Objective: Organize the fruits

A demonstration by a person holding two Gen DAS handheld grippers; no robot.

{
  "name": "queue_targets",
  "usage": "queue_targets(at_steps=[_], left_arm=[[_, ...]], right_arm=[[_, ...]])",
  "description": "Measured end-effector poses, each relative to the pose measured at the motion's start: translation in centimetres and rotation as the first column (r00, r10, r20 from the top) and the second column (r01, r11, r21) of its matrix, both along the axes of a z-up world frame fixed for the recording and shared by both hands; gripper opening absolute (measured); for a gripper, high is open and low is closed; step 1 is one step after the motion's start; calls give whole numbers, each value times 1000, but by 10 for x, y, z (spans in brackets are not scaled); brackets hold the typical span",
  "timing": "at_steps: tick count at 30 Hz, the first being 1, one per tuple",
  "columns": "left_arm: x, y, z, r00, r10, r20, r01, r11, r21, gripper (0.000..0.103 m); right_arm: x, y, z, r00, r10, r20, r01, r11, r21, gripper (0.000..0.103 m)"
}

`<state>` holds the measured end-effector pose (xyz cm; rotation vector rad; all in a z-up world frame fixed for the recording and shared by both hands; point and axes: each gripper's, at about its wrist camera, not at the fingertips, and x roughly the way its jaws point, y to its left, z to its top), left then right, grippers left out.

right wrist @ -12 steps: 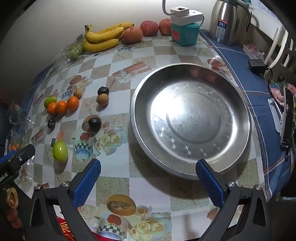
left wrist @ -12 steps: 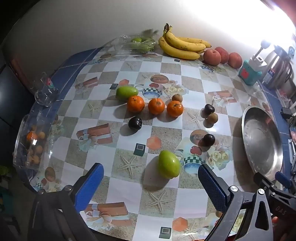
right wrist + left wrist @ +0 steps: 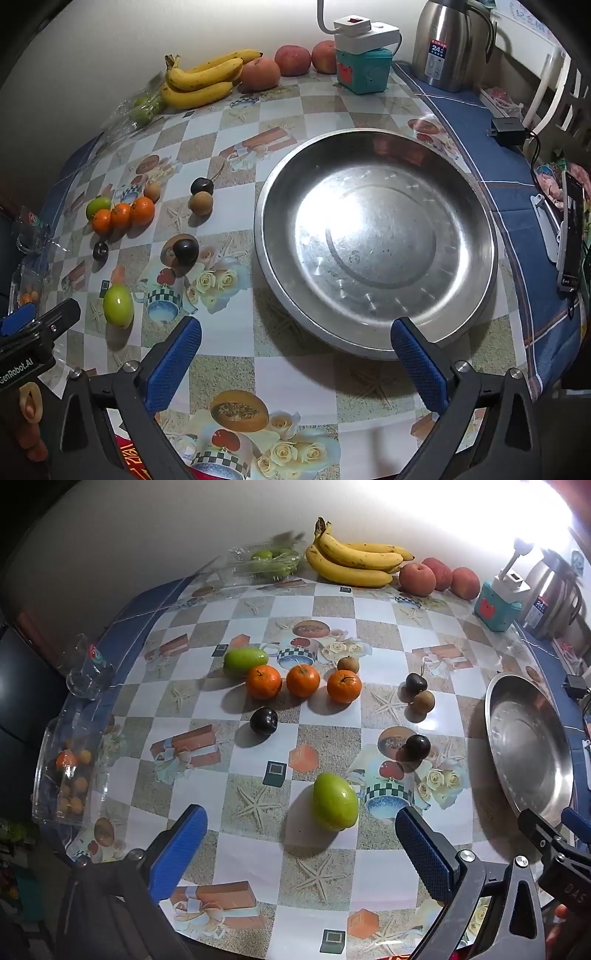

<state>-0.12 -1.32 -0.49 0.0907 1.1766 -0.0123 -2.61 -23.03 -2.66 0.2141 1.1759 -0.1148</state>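
My left gripper is open and empty, just short of a green mango, which also shows in the right wrist view. Beyond it lie three oranges, a second green mango, dark plums and small brown fruits. My right gripper is open and empty at the near rim of the empty steel basin, which sits at the right in the left wrist view.
Bananas, red apples and a bag of green fruit line the back wall. A teal box with a power strip and a steel thermos stand at the back right. A clear box of small oranges and a glass sit at the left edge.
The left gripper has edged slightly closer to the near green mango. The right gripper has barely moved.
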Motion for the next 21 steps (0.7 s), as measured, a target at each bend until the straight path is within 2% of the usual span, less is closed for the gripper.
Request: queue_targets(at_steps=[6,21], left_arm=[[0,-1,-1,1000,-4,-3,4,1000,2,103],[-1,-4,0,1000,-8,5,8,1000,-5,103]], right_arm=[[-4,-2,5,1000,0,30,-1,1000,7,102],[-5,-4,4,999,0,41,-1,1000,27,102]])
